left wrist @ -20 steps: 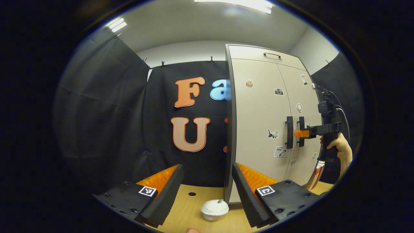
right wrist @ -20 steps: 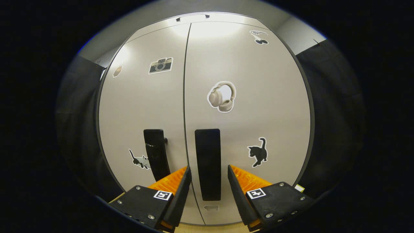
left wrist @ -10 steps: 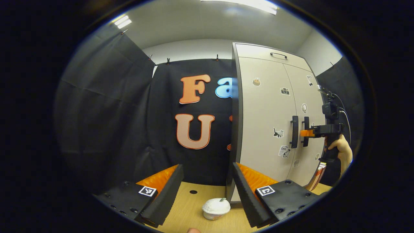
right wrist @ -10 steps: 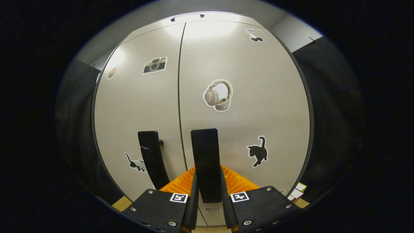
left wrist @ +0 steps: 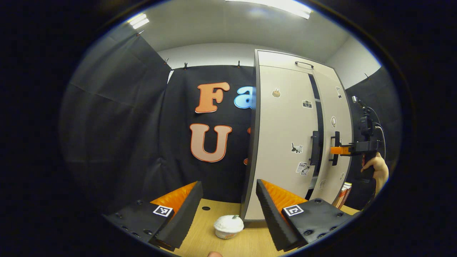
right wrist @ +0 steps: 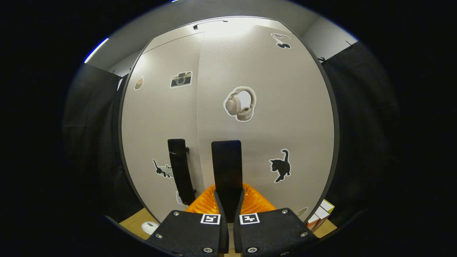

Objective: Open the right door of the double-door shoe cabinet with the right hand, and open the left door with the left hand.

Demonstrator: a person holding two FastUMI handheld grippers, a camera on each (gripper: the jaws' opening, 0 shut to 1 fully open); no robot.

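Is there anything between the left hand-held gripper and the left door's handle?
Nothing visible stands in that path. The left hand-held gripper hangs open off to the cabinet's side, with a small white cup on the table below it, not in line with the left handle. The right hand-held gripper holds the right handle, beside the left one.

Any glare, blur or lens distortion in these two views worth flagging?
Right gripper view: a bright glare patch washes the top of the right door, and the fisheye bows the cabinet edges; the right handle stays sharp. Left gripper view: a ceiling light overexposes the top, the cabinet curves toward the rim, and no motion blur shows.
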